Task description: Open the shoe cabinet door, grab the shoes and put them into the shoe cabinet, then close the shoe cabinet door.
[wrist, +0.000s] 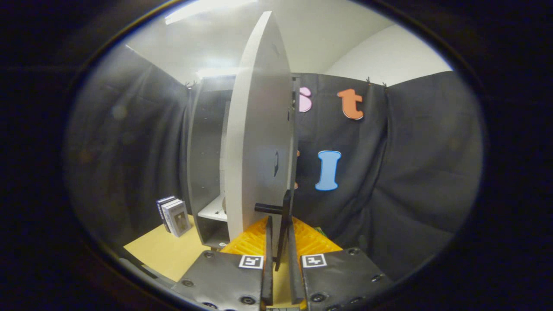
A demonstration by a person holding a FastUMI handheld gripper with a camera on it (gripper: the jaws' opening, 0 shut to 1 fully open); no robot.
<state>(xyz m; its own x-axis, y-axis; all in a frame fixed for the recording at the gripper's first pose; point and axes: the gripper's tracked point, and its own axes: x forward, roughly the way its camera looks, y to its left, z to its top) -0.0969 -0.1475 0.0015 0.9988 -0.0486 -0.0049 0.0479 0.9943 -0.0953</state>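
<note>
The grey shoe cabinet (207, 142) stands on the yellow table, and its pale door (259, 138) is swung out toward me, seen almost edge-on. A thin dark handle (283, 216) sticks out of the door's lower part. My gripper (279, 233) has its two fingers pressed close on this handle bar, one on each side. Inside the cabinet a white shelf (214, 209) shows past the door, with a small brownish thing on it that is mostly hidden.
Two small boxes (173, 216) stand on the yellow table (160, 250) left of the cabinet. Black cloth walls close the booth on the left, behind and to the right. The door's edge fills the space straight ahead.
</note>
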